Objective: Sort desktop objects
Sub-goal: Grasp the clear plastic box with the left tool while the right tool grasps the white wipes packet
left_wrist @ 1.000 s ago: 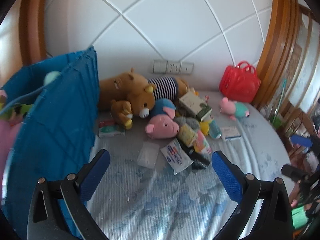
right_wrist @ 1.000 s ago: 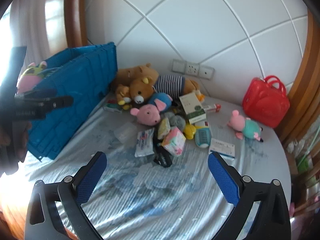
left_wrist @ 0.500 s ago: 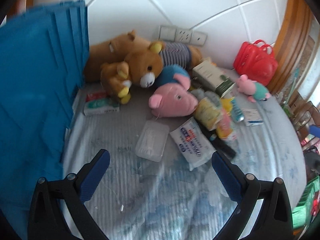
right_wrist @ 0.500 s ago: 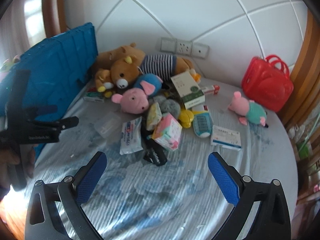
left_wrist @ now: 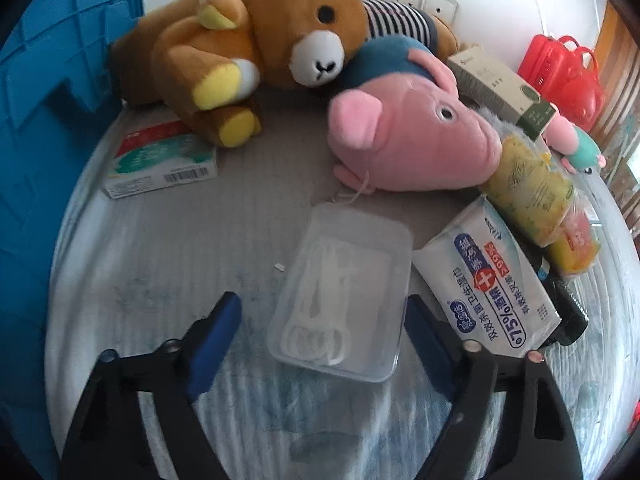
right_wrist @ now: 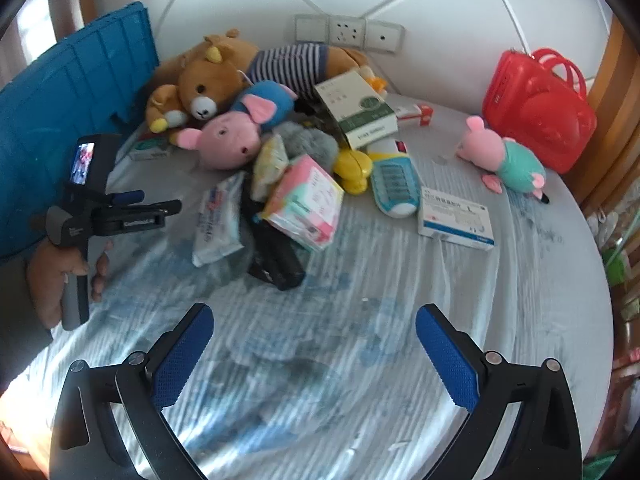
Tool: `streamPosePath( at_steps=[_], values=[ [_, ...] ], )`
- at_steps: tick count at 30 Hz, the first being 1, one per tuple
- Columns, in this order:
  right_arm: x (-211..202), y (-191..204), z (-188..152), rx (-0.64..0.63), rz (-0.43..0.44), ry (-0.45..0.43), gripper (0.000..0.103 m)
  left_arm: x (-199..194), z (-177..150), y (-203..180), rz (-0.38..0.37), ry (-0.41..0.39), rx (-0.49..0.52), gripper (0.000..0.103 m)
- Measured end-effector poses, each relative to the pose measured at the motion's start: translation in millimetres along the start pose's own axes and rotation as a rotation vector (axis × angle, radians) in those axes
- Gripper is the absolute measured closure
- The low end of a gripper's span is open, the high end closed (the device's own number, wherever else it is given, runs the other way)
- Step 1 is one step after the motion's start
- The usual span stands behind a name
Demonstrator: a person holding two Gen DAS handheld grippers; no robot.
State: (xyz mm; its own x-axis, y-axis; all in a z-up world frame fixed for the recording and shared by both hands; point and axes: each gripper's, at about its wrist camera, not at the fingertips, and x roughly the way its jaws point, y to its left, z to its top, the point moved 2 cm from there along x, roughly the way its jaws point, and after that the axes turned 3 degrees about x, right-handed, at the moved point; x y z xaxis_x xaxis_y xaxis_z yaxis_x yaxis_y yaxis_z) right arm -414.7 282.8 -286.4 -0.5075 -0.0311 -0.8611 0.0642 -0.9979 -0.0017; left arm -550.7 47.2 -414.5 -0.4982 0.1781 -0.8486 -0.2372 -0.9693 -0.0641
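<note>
My left gripper is open, its blue pads on either side of the near end of a clear plastic box of white floss picks lying on the cloth. A white wet-wipes pack lies just to its right. Beyond are a pink pig plush and a brown bear plush. My right gripper is open and empty above bare cloth, short of the pile. In the right wrist view, the left gripper's body shows at the left, held by a hand.
A blue crate stands at the left, also in the right wrist view. A red toy bag, a small pig plush, a medicine box, a pink tissue pack and a black item lie about.
My left gripper has moved forward and down to the clear box, which now sits between its pads. My right gripper has moved slightly closer to the pile.
</note>
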Motion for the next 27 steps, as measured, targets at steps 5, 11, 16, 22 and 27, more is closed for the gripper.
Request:
streamPosePath(
  at_steps=[5,11,16,22,27],
  values=[
    [19,-8,11,-0.002,0.015,0.009,0.0,1,-4,-5,-0.016,0.007,-0.003,0.04],
    [49,17,30,-0.049,0.086,0.0,0.001,-26,-10,-2,-0.008,-0.035,-0.037,0.041],
    [76,53,44,-0.096,0.151,-0.026,0.001,-67,-23,0,0.024,-0.088,-0.055,0.041],
    [111,92,52,-0.136,0.179,-0.023,0.001,-100,-39,9,0.049,-0.124,-0.083,0.041],
    [135,111,51,-0.177,0.154,-0.004,0.002,-116,-51,20,0.051,-0.131,-0.113,0.041]
  ],
)
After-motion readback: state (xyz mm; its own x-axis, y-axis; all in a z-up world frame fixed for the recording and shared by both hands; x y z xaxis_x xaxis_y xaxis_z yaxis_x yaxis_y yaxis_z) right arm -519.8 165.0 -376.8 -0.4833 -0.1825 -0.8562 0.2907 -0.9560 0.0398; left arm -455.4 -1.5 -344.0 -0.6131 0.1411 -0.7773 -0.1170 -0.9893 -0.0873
